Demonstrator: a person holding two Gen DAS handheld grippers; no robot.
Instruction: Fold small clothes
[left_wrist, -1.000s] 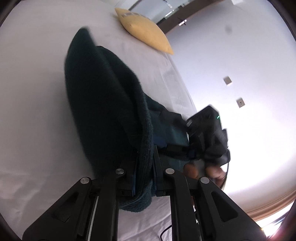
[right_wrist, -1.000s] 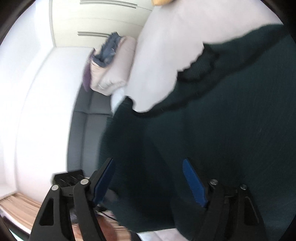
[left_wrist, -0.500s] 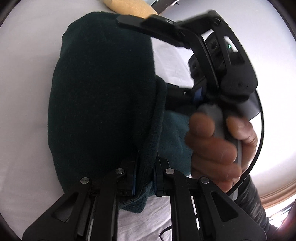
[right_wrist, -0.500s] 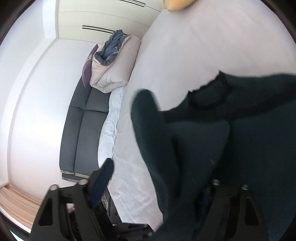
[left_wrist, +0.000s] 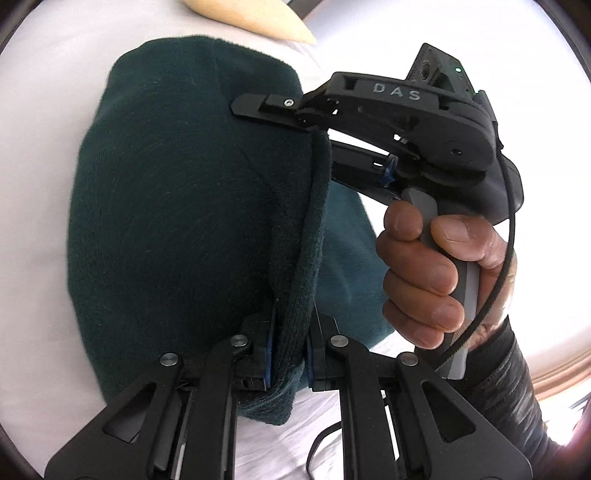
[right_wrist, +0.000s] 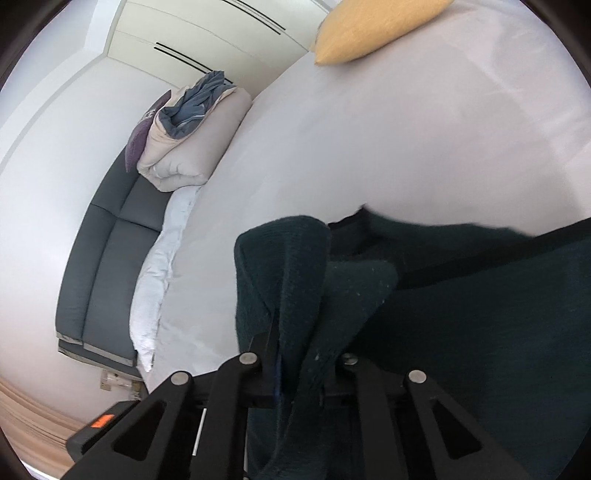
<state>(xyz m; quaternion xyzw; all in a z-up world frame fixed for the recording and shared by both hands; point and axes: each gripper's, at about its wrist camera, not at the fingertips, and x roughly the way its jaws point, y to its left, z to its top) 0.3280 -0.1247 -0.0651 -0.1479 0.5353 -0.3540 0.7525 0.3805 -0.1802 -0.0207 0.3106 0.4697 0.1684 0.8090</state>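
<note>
The dark green garment (left_wrist: 192, 221) swallows the pads of the left gripper (left_wrist: 290, 363), and its hem runs out past the lower edge of the left wrist view. On the right gripper (right_wrist: 301, 363) the knit hides both fingertips. The yellow cushion (right_wrist: 373, 29) is cut off at the top. The person's sleeve (left_wrist: 506, 384) leaves the frame at the corner.
</note>
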